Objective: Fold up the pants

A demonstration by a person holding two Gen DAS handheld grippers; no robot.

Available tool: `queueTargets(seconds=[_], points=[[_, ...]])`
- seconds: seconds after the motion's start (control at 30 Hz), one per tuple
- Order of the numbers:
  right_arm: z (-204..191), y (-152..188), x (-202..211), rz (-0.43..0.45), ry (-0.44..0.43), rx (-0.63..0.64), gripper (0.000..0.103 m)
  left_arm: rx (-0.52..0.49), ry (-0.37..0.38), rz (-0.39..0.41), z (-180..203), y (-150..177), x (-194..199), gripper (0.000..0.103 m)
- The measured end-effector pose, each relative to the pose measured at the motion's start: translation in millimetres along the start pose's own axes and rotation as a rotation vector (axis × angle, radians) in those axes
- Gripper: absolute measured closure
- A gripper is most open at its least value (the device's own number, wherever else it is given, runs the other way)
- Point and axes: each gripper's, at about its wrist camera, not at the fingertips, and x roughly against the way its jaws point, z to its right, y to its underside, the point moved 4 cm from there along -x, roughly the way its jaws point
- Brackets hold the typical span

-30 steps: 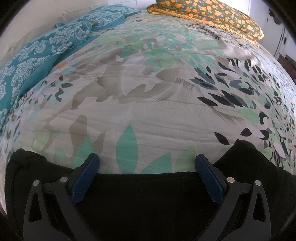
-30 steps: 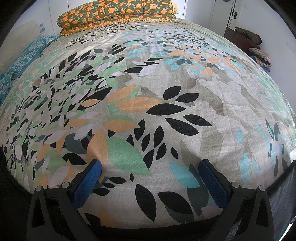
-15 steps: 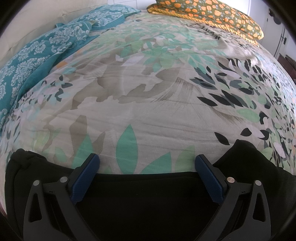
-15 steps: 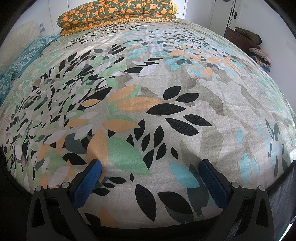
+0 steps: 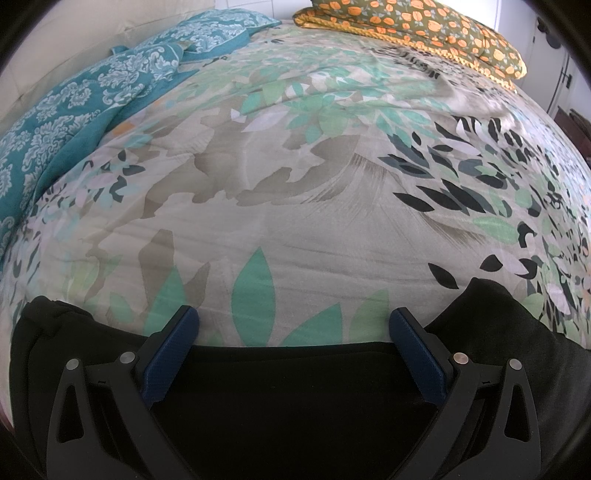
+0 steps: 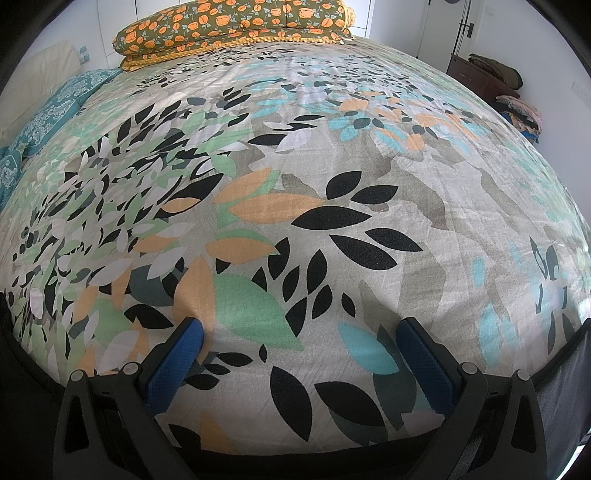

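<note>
Black pants (image 5: 295,398) lie along the near edge of the bed, filling the bottom of the left wrist view under and between the fingers. My left gripper (image 5: 293,321) is open, its blue pads wide apart just above the pants' far edge. My right gripper (image 6: 299,332) is open and empty over the leaf-print bedspread (image 6: 295,206). A dark strip of the pants (image 6: 565,387) shows at the bottom right and bottom edge of the right wrist view.
The bedspread (image 5: 295,184) covers the whole bed. An orange-flowered pillow (image 6: 236,26) lies at the head, a teal patterned blanket (image 5: 81,107) along the left side. A dark dresser with piled clothes (image 6: 498,81) stands at the right wall.
</note>
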Motion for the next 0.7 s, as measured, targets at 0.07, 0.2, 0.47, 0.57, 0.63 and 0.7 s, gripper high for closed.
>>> queueTargets(seconds=[0.07, 0.2, 0.47, 0.57, 0.63, 0.7], points=[[0.1, 0.0, -0.1, 0.000, 0.000, 0.000, 0.000, 0.000, 0.000, 0.000, 0.1, 0.0, -0.1, 0.000], [0.1, 0.0, 0.0, 0.000, 0.000, 0.000, 0.000, 0.000, 0.000, 0.000, -0.1, 0.1, 0.3, 0.000], [0.1, 0.0, 0.0, 0.000, 0.000, 0.000, 0.000, 0.000, 0.000, 0.000, 0.2, 0.1, 0.1, 0.000], [0.7, 0.2, -1.0, 0.002, 0.000, 0.000, 0.000, 0.000, 0.000, 0.000, 0.0, 0.2, 0.3, 0.000], [0.9, 0.8, -1.5, 0.002, -0.001, -0.001, 0.000, 0.000, -0.001, 0.000, 0.2, 0.2, 0.1, 0.000], [0.5, 0.7, -1.3, 0.002, 0.001, 0.000, 0.000, 0.006, -0.006, 0.003, 0.3, 0.0, -0.3, 0.000]])
